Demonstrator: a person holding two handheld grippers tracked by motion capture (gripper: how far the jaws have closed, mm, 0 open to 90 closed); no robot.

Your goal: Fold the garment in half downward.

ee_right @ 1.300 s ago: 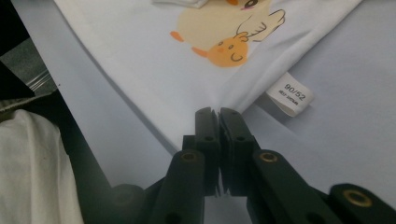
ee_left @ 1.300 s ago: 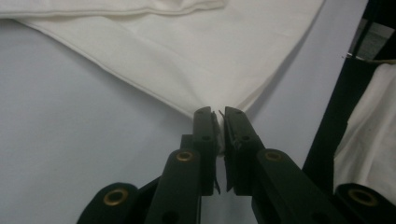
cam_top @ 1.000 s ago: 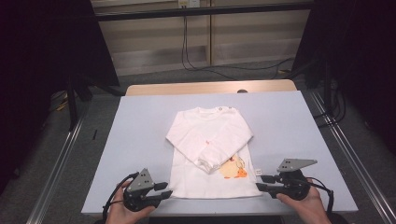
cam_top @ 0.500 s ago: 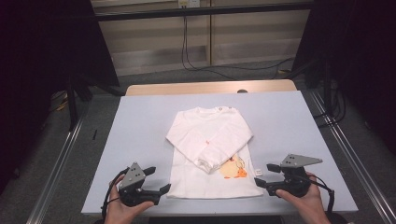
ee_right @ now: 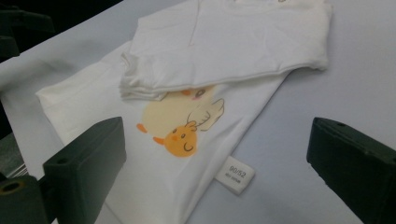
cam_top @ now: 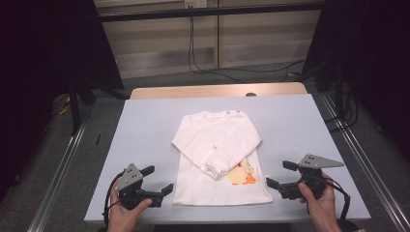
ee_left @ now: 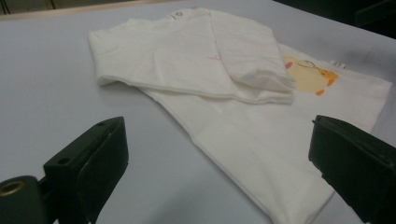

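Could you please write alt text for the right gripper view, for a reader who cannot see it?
A white shirt with its sleeves folded across the front lies on a pale table, showing an orange chick print and a small size tag. The right gripper has just been opening, its black jaws wide apart, nothing between them.

We see soft, matt white cloth in the shirt (cam_top: 220,159) between the matt black plastic claws, its sewn tag (ee_right: 236,180) beside the right claw (cam_top: 282,174), on a smooth, pale matt surface (cam_top: 145,125).
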